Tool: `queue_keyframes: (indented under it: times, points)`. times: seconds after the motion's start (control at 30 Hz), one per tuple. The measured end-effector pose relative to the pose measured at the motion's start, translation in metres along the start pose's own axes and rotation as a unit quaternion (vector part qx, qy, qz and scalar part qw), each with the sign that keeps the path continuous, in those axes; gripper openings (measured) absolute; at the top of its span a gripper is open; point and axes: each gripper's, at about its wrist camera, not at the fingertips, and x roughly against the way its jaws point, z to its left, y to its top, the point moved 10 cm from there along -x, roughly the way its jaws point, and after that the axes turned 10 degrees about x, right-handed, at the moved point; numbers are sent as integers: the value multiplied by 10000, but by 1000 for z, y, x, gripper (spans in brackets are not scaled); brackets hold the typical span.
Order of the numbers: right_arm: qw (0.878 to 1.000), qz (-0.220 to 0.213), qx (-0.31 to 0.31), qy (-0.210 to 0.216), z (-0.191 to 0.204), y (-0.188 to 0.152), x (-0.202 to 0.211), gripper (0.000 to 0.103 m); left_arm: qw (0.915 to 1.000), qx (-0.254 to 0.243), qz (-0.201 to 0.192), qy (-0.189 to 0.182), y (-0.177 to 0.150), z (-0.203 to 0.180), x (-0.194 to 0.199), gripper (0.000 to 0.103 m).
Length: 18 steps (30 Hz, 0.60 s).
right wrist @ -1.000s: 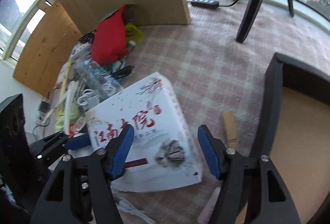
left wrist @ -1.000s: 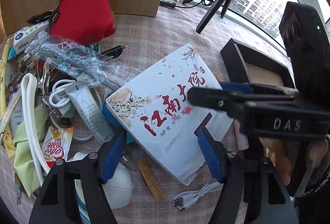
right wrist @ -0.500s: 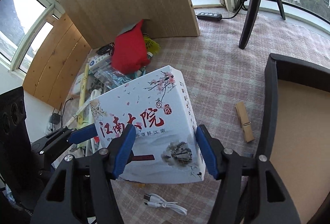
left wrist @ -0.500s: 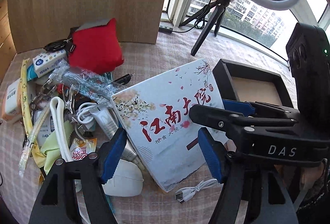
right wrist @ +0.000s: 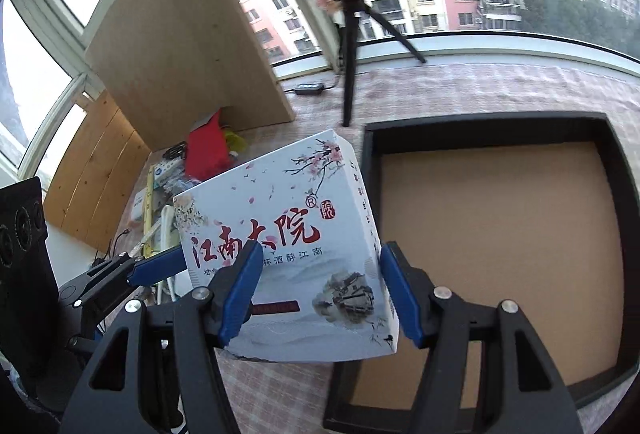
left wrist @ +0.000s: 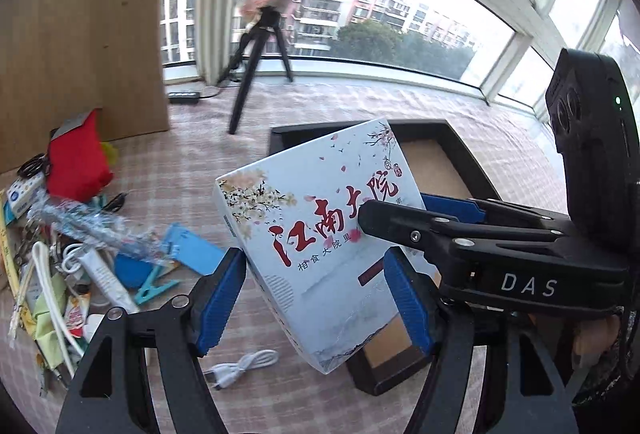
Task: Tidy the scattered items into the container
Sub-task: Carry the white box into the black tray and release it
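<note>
A white box printed with red characters and blossoms (left wrist: 320, 234) (right wrist: 288, 230) hangs tilted in the air over the left edge of the black tray. My left gripper (left wrist: 316, 298) is shut on its left side, one blue pad on the printed face and the other behind it. On the box's right side my right gripper (right wrist: 320, 294) is shut the same way. In the left wrist view the right gripper's fingers (left wrist: 452, 204) pinch the box edge. The black tray (left wrist: 304, 133) (right wrist: 480, 128) has a bare brown floor.
A heap of small items lies at the left on the checked cloth: a red pouch (left wrist: 78, 162), a blue clip (left wrist: 152, 286), a white tube (left wrist: 104, 274) and wrappers. A white cable (left wrist: 244, 364) lies near the front. A ring-light tripod (left wrist: 256, 74) and a wooden board (left wrist: 80, 34) stand behind.
The box has risen off the table in both grippers and moved right, over the tray's edge. A blue clip and a blue card now show where it lay.
</note>
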Motion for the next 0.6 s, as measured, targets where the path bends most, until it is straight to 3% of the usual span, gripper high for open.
queue_keyframes:
  times: [0.17,0.4,0.5,0.6]
  points:
    - [9966,-5,-556,-613,-77,-32,42,60,9960,-714,363,-389,-27,-86,-26,68]
    - [9811,-98,-1267,-1457,-167,-64,96,61,9802,-1634,753,-827,-53,-189,-52,69]
    - [9659,-315,-1445,-2124,-198,-71,120,61,9785,-1837,667,-652,-55,-199,-55,69]
    - [9647,-504,-1500,-2103,-203,-71,129,61,9778,-1869,621,-720,-57,-193,-42,69]
